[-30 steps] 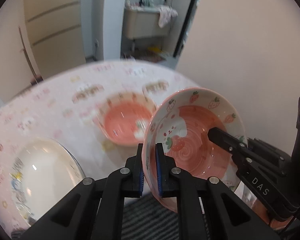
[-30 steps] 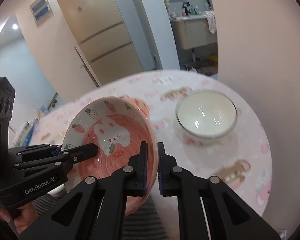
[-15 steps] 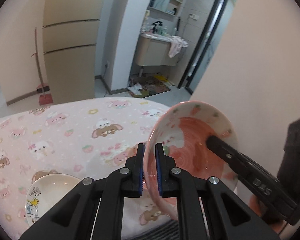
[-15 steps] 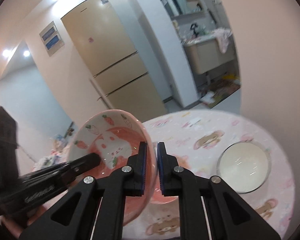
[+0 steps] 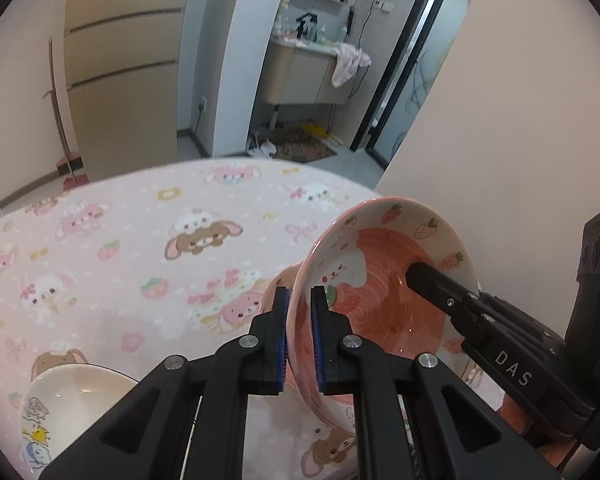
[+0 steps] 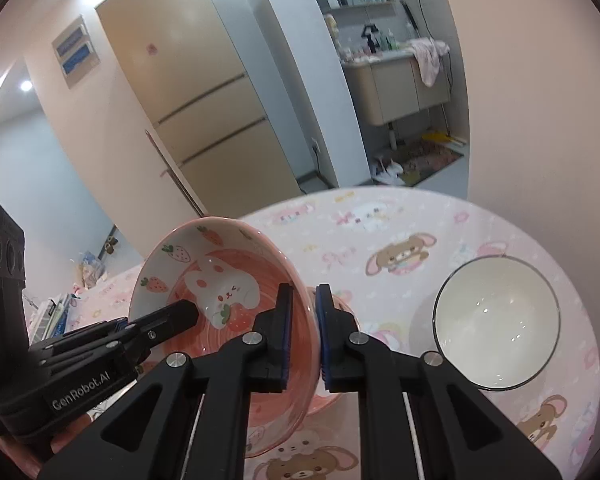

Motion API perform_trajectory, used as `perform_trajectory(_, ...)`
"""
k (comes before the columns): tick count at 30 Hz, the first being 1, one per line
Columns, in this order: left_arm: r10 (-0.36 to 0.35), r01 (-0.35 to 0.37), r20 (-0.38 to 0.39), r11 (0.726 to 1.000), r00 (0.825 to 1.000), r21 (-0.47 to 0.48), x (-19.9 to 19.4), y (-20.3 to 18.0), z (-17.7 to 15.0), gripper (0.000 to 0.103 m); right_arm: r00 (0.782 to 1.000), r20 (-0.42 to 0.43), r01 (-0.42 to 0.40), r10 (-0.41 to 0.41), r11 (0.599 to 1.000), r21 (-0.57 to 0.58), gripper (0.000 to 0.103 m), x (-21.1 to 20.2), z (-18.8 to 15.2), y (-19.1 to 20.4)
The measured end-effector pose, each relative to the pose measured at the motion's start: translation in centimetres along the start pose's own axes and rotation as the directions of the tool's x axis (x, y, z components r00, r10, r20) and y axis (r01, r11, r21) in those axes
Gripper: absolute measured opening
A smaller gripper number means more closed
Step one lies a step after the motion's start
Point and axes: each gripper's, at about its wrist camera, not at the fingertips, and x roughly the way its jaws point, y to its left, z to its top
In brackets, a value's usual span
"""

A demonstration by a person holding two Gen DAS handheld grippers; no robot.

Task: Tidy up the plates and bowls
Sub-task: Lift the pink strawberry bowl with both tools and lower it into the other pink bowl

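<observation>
Bowl [image 5: 384, 280] tilts above the counter [image 5: 140, 248]; left gripper [image 5: 299, 336] jaws clamp its near rim; right gripper [image 6: 302, 332] jaws clamp the opposite rim; white bowl [image 6: 496, 320] sits apart.

My left wrist view looks forward along the left hand-held gripper [image 5: 299, 334], close above the pink cartoon-print surface [image 5: 140, 248], toward a washroom doorway. My right wrist view faces much the same way from the other side. Both share the tilted pink strawberry-and-rabbit ceramic bowl [image 5: 384, 276] [image 6: 228, 276], near each lens.
</observation>
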Motion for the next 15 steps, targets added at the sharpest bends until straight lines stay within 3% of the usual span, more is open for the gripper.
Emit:
perform_trajectory(5, 0.019, -0.019, -0.039, 1.000, 0.999, -0.007, 1.9, 0.8, -0.4, 0.011, 0.999, -0.039, 0.033, -0.033, 0.999, -0.012, 0.012, 1.4, -0.5, 0.2)
perform_trajectory(11, -0.001, 0.001, -0.021, 0.999, 1.000, -0.036, 2.7, 1.5, -0.6, 0.011, 0.997, -0.034, 0.069, -0.071, 0.997, -0.044, 0.012, 1.9, -0.8, 0.6)
perform_trajectory(15, 0.025, -0.027, -0.044, 0.999, 0.999, -0.031, 3.5, 1.6, -0.9, 0.011, 0.995, -0.062, 0.075, -0.077, 0.996, -0.044, 0.012, 2.7, -1.0, 0.4)
